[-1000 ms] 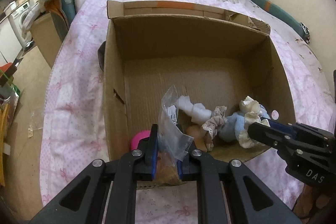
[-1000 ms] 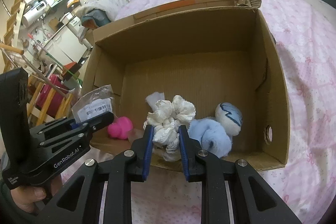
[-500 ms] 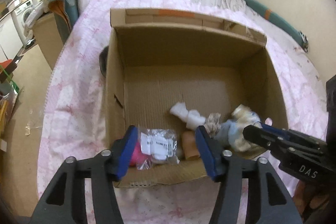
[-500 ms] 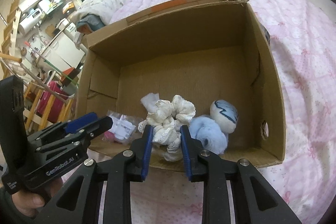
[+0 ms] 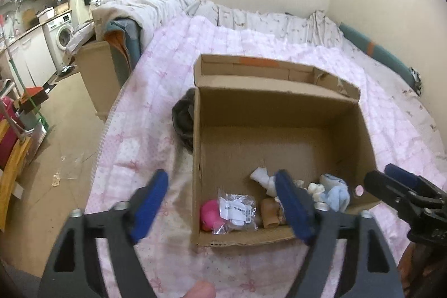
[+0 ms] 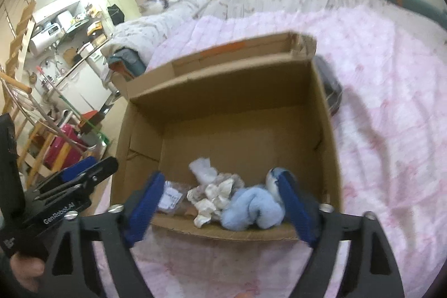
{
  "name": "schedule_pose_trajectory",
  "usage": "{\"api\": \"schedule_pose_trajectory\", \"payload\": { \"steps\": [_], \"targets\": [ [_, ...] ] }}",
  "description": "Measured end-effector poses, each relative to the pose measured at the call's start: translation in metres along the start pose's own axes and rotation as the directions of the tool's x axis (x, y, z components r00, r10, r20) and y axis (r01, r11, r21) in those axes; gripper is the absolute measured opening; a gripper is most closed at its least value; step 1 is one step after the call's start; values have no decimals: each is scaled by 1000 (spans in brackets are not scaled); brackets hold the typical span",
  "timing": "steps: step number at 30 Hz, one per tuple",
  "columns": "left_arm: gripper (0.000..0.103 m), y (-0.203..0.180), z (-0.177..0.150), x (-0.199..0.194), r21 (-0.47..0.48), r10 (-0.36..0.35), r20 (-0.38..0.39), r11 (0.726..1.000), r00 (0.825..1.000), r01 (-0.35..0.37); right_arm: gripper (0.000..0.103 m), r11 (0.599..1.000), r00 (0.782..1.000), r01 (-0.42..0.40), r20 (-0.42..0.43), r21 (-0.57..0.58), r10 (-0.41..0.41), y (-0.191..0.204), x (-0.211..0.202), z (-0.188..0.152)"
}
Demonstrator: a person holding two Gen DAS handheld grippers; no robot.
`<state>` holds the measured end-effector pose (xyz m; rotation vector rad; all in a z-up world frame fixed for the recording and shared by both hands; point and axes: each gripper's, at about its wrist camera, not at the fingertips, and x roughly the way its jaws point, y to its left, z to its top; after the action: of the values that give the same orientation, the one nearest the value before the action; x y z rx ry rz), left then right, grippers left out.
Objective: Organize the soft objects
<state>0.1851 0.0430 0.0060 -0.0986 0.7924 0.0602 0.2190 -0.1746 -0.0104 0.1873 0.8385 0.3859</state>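
Note:
An open cardboard box (image 5: 279,108) (image 6: 229,91) sits on the pink bedspread. Along its near wall lie a pink ball (image 5: 209,215), a clear plastic packet (image 5: 237,210) (image 6: 170,196), a tan piece (image 5: 269,212), a cream lace scrunchie (image 6: 215,194) (image 5: 315,189), a white cloth (image 5: 261,176) (image 6: 202,169) and a light blue plush (image 6: 251,210) (image 5: 335,192). My left gripper (image 5: 220,205) is open and empty above the box's near left corner. My right gripper (image 6: 220,210) is open and empty above the near edge, over the scrunchie and plush.
A dark bundle (image 5: 183,116) (image 6: 331,91) lies on the bed against the box's side. The pink bedspread (image 5: 156,108) reaches its edge at the left, with floor, a brown cabinet (image 5: 95,74) and kitchen clutter beyond. A rumpled blanket (image 5: 145,4) lies at the bed's head.
My left gripper opened and dropped the plastic packet into the box. My right gripper opened and let the lace scrunchie fall in. Both grippers pulled up and back from the box.

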Motion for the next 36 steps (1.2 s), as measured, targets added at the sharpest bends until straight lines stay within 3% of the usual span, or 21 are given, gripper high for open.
{"api": "schedule_pose_trajectory", "payload": {
  "steps": [2,4,10,14,16,20,23,27,32,36],
  "targets": [
    [93,5,1,-11,-17,-3,13,1000,1000,3,103,1000,999,18,32,-21,-18,4,-13,3],
    [98,9,1,-23,-17,1,17,1000,1000,0,103,999,997,39,63,-29,-37,8,-28,4],
    [101,19,-10,-65,-12,-13,50,1000,999,13,103,996,991,81,113,-34,-76,12,-72,-6],
    [101,22,-25,-89,-20,23,71,1000,997,-22,103,994,984,110,143,-24,-105,9,-93,-21],
    [101,21,-34,-94,-19,24,70,1000,997,-22,103,985,975,166,156,-48,-157,13,-99,-31],
    [102,19,-60,-93,6,20,89,1000,996,-20,103,979,971,195,154,-59,-184,14,-102,-50],
    [102,16,-64,-82,29,66,86,997,994,-69,103,975,966,214,161,-52,-204,17,-105,-58],
    [102,17,-62,-81,-1,-16,75,1000,997,16,103,977,967,210,153,-37,-203,18,-101,-65],
    [102,8,-65,-78,40,-11,88,999,996,7,103,969,963,236,152,-75,-223,25,-94,-66],
    [102,9,-64,-74,22,-24,73,1000,997,22,103,970,966,235,120,-57,-227,20,-87,-65]
  ]
}}
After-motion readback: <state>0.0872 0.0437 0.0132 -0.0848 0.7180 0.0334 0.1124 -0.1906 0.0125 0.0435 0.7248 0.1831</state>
